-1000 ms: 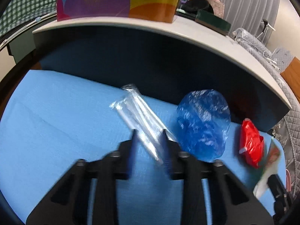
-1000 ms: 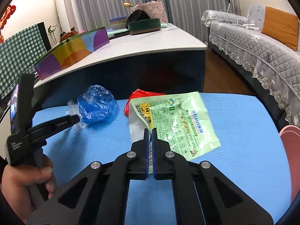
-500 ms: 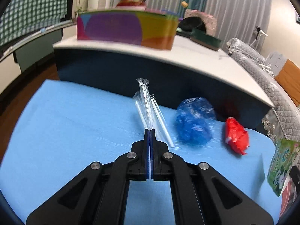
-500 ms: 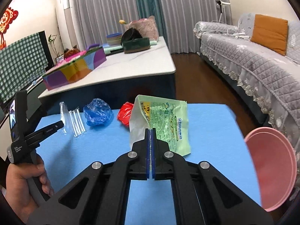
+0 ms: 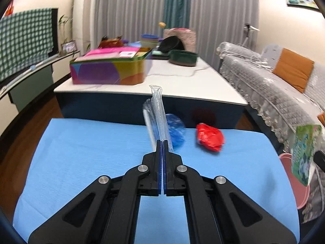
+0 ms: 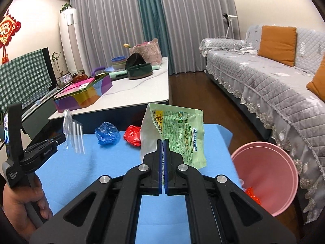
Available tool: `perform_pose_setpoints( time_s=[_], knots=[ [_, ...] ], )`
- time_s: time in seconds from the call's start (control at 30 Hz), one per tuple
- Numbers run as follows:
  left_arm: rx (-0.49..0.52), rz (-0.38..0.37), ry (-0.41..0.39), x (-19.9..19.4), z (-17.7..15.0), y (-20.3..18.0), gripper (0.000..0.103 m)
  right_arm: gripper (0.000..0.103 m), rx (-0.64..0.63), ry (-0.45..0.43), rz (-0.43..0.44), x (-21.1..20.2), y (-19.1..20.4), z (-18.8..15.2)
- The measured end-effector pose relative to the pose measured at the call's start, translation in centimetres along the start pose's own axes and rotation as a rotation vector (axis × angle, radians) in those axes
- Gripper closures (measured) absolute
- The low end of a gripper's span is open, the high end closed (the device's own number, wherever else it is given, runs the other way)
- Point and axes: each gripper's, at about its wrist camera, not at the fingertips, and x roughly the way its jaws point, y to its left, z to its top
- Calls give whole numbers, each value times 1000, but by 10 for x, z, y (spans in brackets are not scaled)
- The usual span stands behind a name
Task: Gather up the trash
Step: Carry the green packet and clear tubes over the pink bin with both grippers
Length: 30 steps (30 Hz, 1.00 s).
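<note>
My left gripper (image 5: 163, 142) is shut on a clear plastic straw wrapper (image 5: 158, 109) and holds it up above the blue table (image 5: 81, 152). The wrapper also shows in the right wrist view (image 6: 72, 131), held by the left gripper (image 6: 61, 137). My right gripper (image 6: 163, 141) is shut on a green snack bag (image 6: 178, 130), lifted off the table; the bag shows at the right of the left wrist view (image 5: 305, 150). A crumpled blue plastic bag (image 6: 107, 133) and a red wrapper (image 6: 133, 135) lie at the table's far edge.
A pink bin (image 6: 268, 174) stands on the floor right of the table, with red trash inside (image 6: 251, 194). Behind the blue table is a white-topped counter (image 6: 142, 89) with a colourful box (image 6: 83, 95). A grey sofa (image 6: 274, 81) is at the right.
The left gripper closed on the clear wrapper and lifted it off the table. The right gripper rose with the green bag; the pink bin came into view.
</note>
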Motion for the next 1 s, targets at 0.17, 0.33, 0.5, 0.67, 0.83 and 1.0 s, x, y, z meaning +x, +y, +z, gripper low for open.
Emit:
perform_pose_setpoints(
  time_s=[0.17, 0.33, 0.5, 0.67, 0.83, 1.0],
  knots=[
    [59, -42, -26, -19, -11, -22, 103, 102, 13, -27, -10, -19, -11, -1],
    [79, -92, -30, -34, -28, -37, 103, 102, 1, -48, -22, -33, -18, -2],
    [115, -129, -47, -44, -28, -57, 103, 102, -14, -59, -40, -42, -25, -5],
    [141, -170, -63, -50, -31, -73, 103, 102, -6, -63, -61, -48, -38, -8],
    [158, -200, -58, -48, -36, -89, 103, 102, -2, -57, -89, -50, -50, -13],
    [182, -229, -63, -48, -37, -106, 103, 102, 12, -61, -109, -52, -63, -14]
  ],
)
